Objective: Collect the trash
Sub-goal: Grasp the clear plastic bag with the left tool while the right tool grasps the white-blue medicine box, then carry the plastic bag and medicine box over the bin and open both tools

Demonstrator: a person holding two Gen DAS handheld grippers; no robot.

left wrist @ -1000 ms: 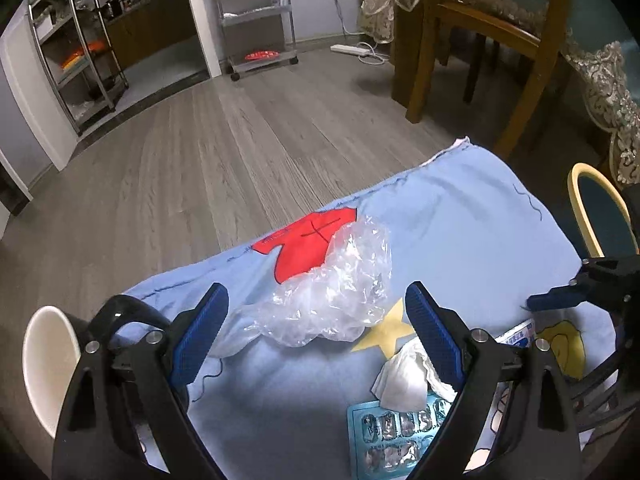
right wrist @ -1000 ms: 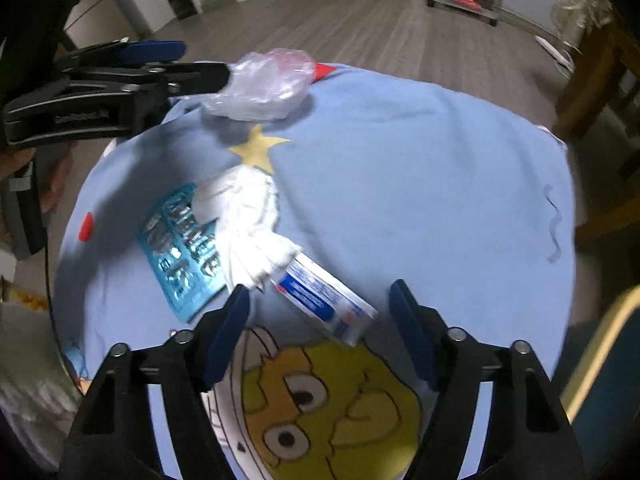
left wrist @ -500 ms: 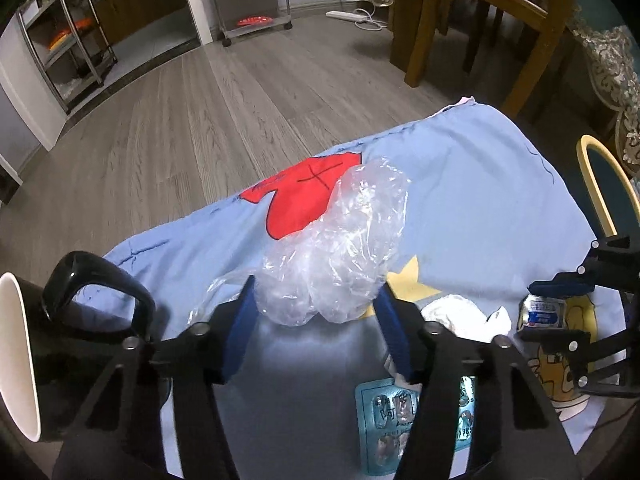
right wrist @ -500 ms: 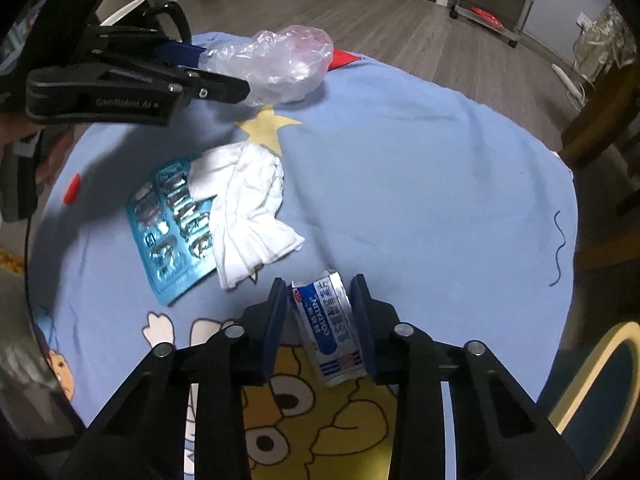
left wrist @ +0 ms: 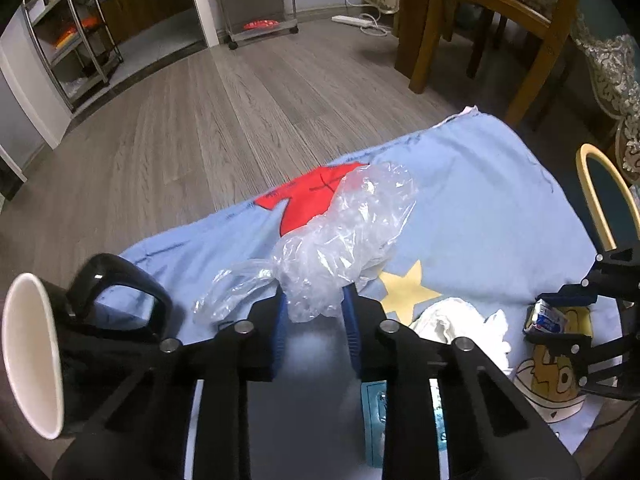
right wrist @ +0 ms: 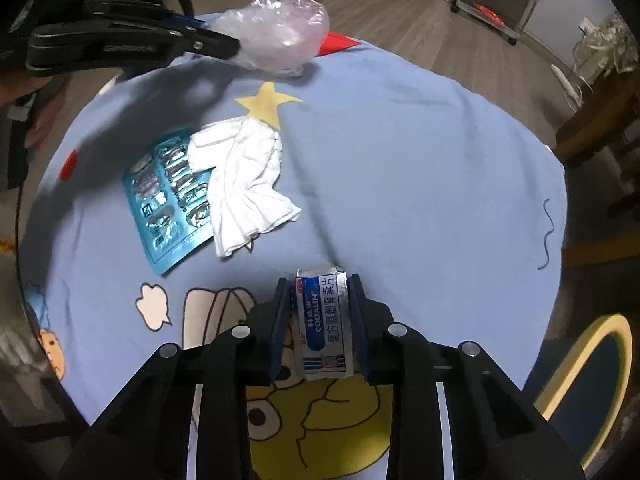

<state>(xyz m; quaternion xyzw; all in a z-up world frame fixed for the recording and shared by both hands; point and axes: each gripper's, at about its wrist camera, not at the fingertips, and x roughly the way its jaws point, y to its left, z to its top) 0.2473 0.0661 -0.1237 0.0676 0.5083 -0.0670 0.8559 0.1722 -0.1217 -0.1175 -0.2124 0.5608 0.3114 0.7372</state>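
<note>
My left gripper [left wrist: 314,304] is shut on a crumpled clear plastic bag [left wrist: 348,236] and holds it above the blue cartoon tablecloth [left wrist: 480,200]; the bag also shows in the right wrist view [right wrist: 280,36]. My right gripper [right wrist: 320,304] is shut on a small blue-and-white medicine sachet [right wrist: 322,320], lifted just off the cloth; the sachet also shows in the left wrist view [left wrist: 546,318]. A crumpled white tissue [right wrist: 244,176] lies partly over a blue blister pack [right wrist: 168,196] in the middle of the table.
A white-rimmed bin with a black handle [left wrist: 36,364] stands at the table's left side. A yellow-rimmed chair back [right wrist: 592,384] is at the right edge. Wooden chairs [left wrist: 500,28] and metal racks [left wrist: 256,4] stand across the wood floor.
Both grippers went from open to shut: the left on the plastic bag, the right on the sachet. Both items have been lifted off the cloth.
</note>
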